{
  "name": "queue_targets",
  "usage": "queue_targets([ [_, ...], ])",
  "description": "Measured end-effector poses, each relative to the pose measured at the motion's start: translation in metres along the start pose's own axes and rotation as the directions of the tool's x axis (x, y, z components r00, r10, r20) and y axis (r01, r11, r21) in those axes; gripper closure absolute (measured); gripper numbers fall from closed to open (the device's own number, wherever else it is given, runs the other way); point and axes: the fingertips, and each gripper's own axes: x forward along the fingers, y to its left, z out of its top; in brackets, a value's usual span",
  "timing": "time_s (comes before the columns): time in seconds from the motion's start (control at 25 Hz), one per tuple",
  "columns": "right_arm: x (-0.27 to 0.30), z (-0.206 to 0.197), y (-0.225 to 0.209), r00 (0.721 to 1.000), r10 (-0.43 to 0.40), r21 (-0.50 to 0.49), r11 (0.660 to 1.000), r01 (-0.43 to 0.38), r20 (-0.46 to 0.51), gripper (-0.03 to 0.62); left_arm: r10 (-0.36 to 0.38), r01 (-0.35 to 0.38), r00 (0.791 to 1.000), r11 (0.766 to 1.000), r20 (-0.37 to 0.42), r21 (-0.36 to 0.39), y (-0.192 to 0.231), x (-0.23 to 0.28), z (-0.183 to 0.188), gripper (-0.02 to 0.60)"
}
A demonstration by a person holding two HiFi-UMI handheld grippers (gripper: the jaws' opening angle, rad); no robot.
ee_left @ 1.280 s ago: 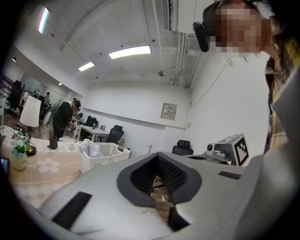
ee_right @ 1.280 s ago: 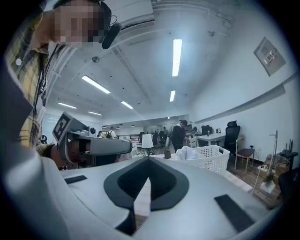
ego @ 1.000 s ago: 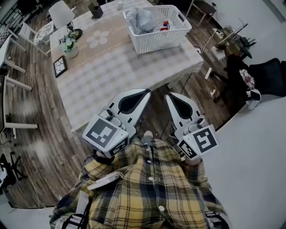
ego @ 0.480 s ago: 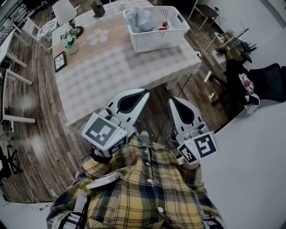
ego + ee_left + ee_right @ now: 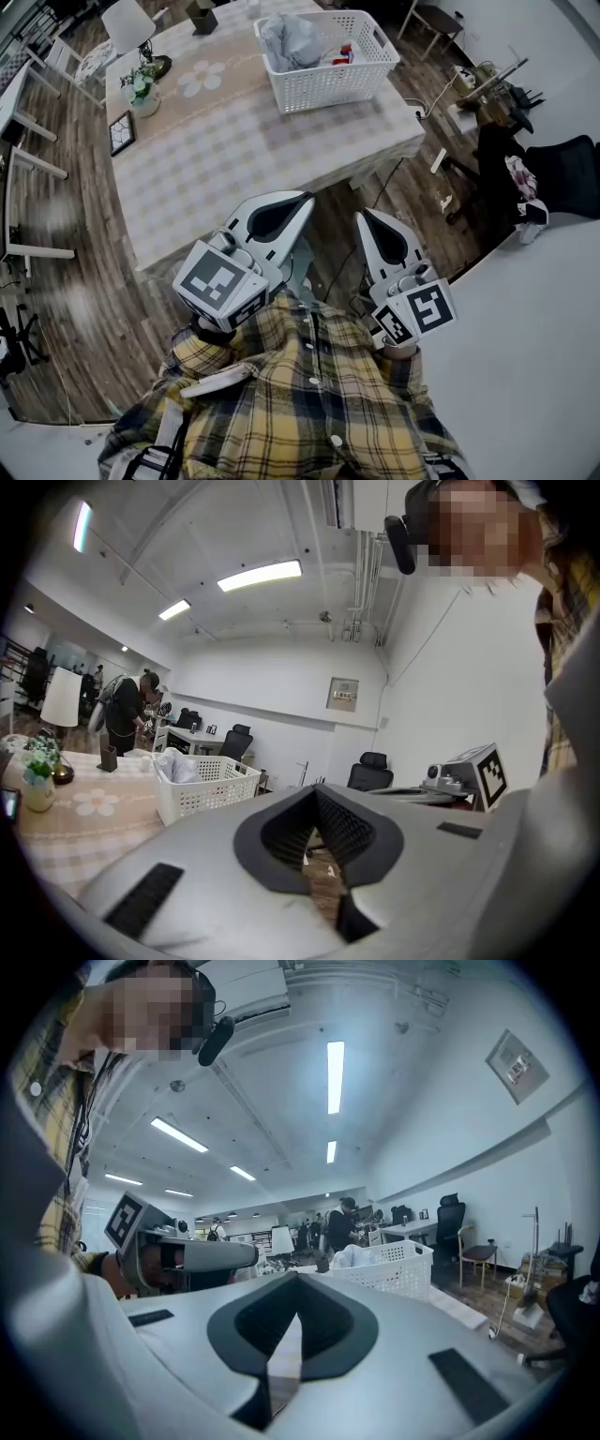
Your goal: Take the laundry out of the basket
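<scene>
A white slatted laundry basket stands at the far right corner of the checked table. Grey laundry is bunched in its left half, with small red items beside it. The basket also shows in the left gripper view and the right gripper view. Both grippers are held close to the person's chest, well short of the table and pointing level. My left gripper is shut and empty. My right gripper is shut and empty too.
On the table's far left stand a flower vase, a lamp, a picture frame and a dark holder. A cluttered stand and a black chair sit to the right. People stand in the background office.
Both grippers have slid slightly down and back toward the person's body. The table and basket sit a little higher in the head view. Jaws stayed shut.
</scene>
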Motion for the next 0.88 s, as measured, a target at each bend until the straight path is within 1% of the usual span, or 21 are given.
queue_targets([
  [0.2, 0.035, 0.003, -0.022, 1.0, -0.001, -0.003, 1.0, 0.001, -0.015, 0.583, 0.003, -0.003, 1.0, 1.0, 0.005, -0.01, 0.035, 0.027, 0.006, 0.543],
  [0.4, 0.079, 0.012, -0.053, 1.0, -0.002, -0.014, 1.0, 0.001, -0.023, 0.583, -0.002, 0.002, 1.0, 1.0, 0.008, -0.007, 0.077, 0.062, 0.018, 0.543],
  [0.56, 0.114, 0.021, -0.076, 0.999, -0.004, -0.043, 0.999, 0.002, -0.036, 0.583, 0.025, -0.025, 1.0, 1.0, -0.001, -0.015, 0.115, 0.085, 0.027, 0.543],
  [0.76, 0.153, 0.026, -0.089, 0.999, 0.011, -0.042, 0.999, -0.013, -0.044, 0.583, 0.042, -0.042, 0.999, 0.999, -0.004, -0.032, 0.154, 0.098, 0.028, 0.543],
  [0.88, 0.17, 0.028, -0.095, 0.999, 0.006, -0.051, 0.999, -0.009, -0.042, 0.583, 0.04, -0.04, 0.999, 0.999, 0.001, -0.03, 0.17, 0.102, 0.028, 0.543],
])
